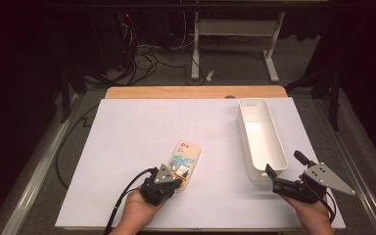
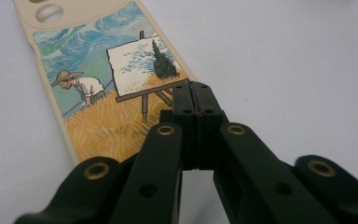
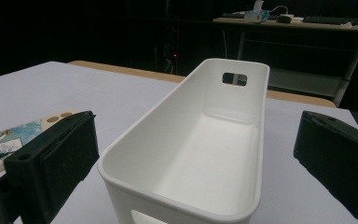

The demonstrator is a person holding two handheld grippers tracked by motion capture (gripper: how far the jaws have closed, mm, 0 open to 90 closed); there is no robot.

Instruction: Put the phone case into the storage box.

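The phone case (image 1: 185, 164) is lying outside the bin (image 1: 260, 138) — left gripper (image 1: 176, 182) jaws pressed together at its edge, right gripper (image 1: 285, 170) jaws spread; transfer is pending.

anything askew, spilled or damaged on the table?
Nothing stands out. The phone case lies flat, painted side up, at a slight angle to the white bin, which sits upright and looks empty. The left gripper is shut at the case's near edge; the right gripper is open by the bin's near end.
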